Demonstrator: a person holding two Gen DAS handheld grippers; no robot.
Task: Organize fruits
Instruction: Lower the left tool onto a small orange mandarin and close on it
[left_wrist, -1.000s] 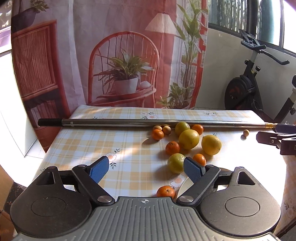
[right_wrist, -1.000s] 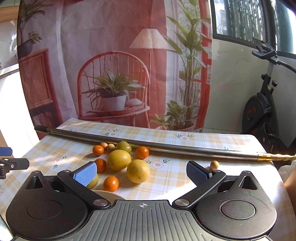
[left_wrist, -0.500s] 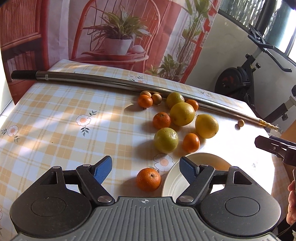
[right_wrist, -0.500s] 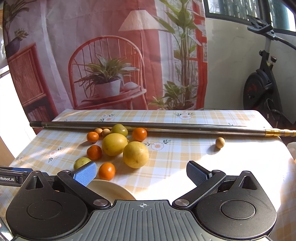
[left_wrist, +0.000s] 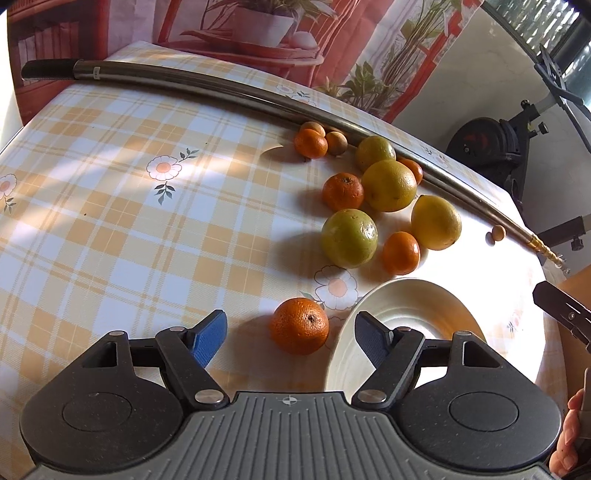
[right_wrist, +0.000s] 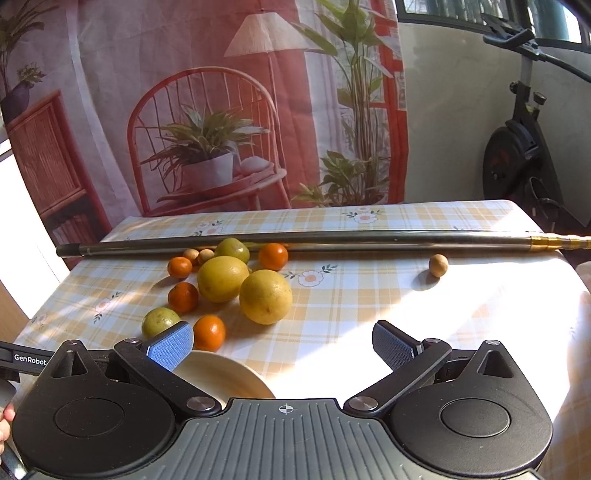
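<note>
The left gripper (left_wrist: 289, 338) is hovering low over the table (left_wrist: 110, 221), its jaws standing wide apart and gripping nothing, with a lone orange mandarin (left_wrist: 299, 325) lying between the blue pads, just beside the rim of a white plate (left_wrist: 413, 306). The right gripper (right_wrist: 282, 345) is hanging over the near edge of the table, likewise spread wide and empty, the plate showing partly under its left finger (right_wrist: 170, 345). Beyond the plate, the rest of the fruit is sitting loosely clustered on the checked cloth: two large yellow citrus (right_wrist: 265, 296), two greenish ones (left_wrist: 349, 238), several small mandarins (right_wrist: 209, 332). A long metal pole (right_wrist: 295, 238) is lying across the table behind them, and one small brown fruit (right_wrist: 438, 265) is resting well apart.
</note>
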